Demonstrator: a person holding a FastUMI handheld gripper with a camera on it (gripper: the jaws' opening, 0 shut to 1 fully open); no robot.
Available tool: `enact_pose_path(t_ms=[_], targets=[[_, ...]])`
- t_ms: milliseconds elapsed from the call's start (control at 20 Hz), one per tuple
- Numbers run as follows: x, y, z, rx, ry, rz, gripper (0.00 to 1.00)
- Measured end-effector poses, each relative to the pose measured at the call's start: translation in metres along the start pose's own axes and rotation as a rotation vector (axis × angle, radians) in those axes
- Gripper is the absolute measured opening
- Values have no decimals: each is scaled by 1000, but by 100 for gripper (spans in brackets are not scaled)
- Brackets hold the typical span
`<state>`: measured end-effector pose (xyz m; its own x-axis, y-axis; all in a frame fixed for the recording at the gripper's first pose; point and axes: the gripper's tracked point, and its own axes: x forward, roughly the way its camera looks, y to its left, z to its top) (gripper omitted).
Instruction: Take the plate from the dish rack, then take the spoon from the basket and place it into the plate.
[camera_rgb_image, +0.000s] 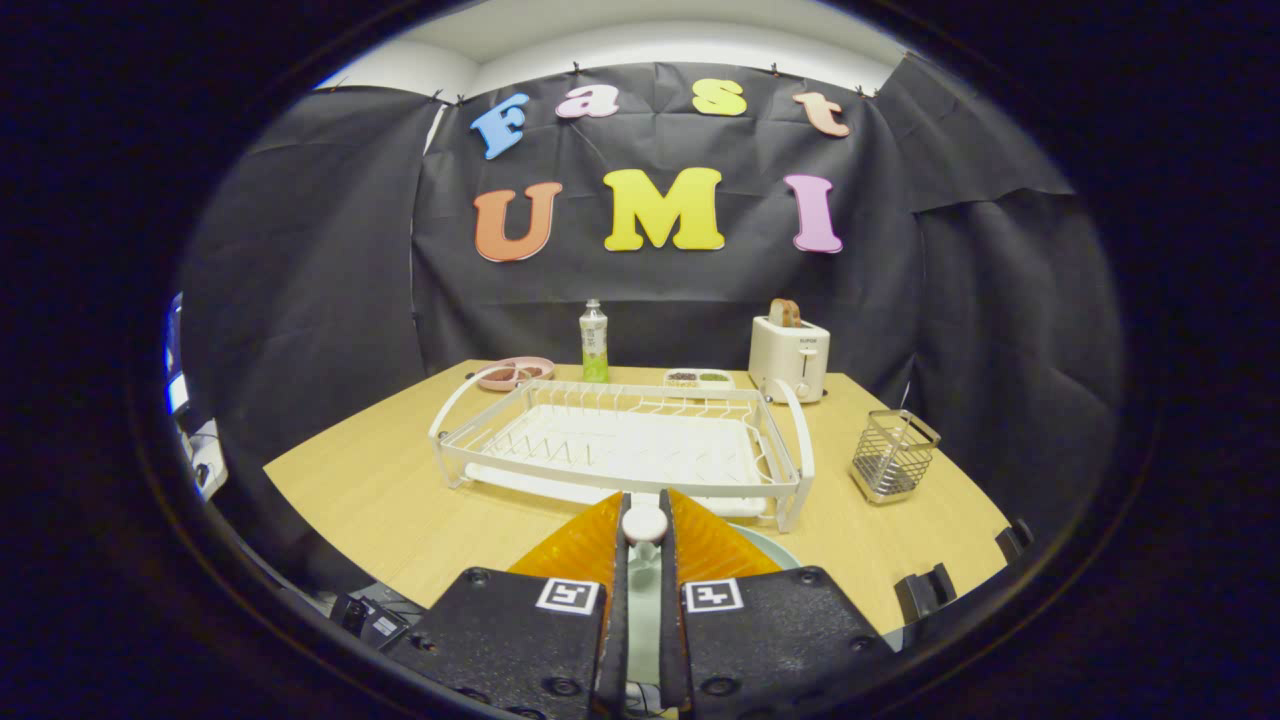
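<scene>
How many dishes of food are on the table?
2. A pink dish sits behind the rack's far left corner, beside the bottle; a white tray sits between bottle and toaster. The gripper is shut on a spoon.

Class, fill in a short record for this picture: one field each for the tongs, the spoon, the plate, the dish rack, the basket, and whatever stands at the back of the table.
tongs: nearly closed, both fingers pressing on the spoon
spoon: white, held between the fingers, over the plate
plate: pale, on the table beneath the tongs, just in front of the rack
dish rack: white, empty, mid-table
basket: wire, right of the rack
table back: pink dish, bottle, small tray, toaster
</scene>
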<state>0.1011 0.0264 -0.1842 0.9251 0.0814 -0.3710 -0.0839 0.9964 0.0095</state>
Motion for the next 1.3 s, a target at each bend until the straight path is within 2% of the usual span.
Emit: enact_pose_path(t_ms=[450, 500, 550, 650, 750, 900, 1100, 1150, 1300], targets=[[2, -19, 2, 18, 8, -1, 23], [3, -24, 4, 15, 8, -9, 26], [3, -28, 6, 12, 4, -13, 41], [1, -39, 12, 13, -11, -31, 49], [-6, -47, 18, 29, -32, -43, 51], [-19, -57, 25, 61, -71, -53, 66], [-42, -67, 39, 83, -123, -62, 95], [-48, -69, 43, 85, -134, -64, 100], [-66, -77, 50, 81, -158, -65, 100]])
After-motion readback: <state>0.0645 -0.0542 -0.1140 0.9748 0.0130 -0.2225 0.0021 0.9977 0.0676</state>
